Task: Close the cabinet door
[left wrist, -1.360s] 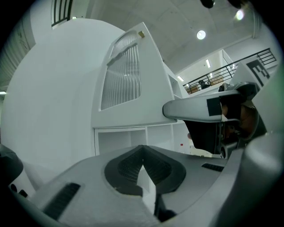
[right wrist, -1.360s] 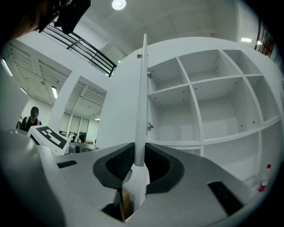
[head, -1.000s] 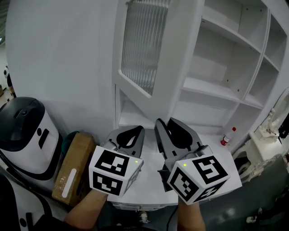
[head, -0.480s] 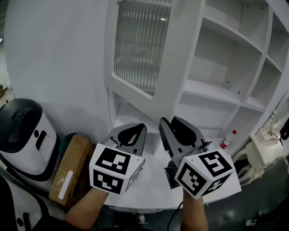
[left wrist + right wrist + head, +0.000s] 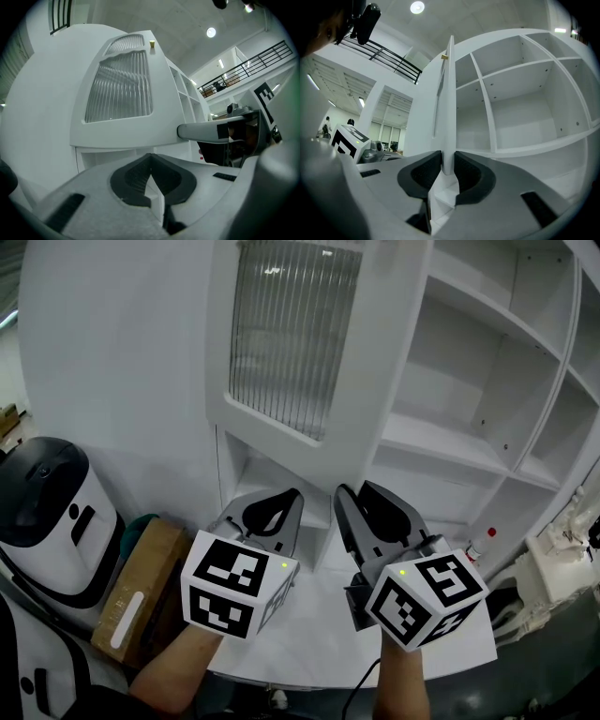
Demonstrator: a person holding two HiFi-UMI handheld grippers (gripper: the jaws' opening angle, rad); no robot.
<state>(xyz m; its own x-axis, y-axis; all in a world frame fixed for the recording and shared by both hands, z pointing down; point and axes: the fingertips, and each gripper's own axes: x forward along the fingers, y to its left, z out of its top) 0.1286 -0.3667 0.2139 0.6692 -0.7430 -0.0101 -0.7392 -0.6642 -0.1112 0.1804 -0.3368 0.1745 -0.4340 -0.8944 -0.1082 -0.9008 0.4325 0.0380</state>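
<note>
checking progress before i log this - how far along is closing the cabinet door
Done: nothing yet; the cabinet door stands wide open, leaving the shelves exposed. In hand: the right gripper has just been opening its fingers, with the door's edge in the gap between them; contact is unclear. The left gripper is shut and empty. Left: swinging the door closed.

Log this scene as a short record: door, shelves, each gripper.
door: open, swung out to the left of the shelves
shelves: bare where visible
left gripper: jaws together, empty
right gripper: jaws apart, just been opening; door's edge shows between them, contact unclear
task: door not yet closed
</note>
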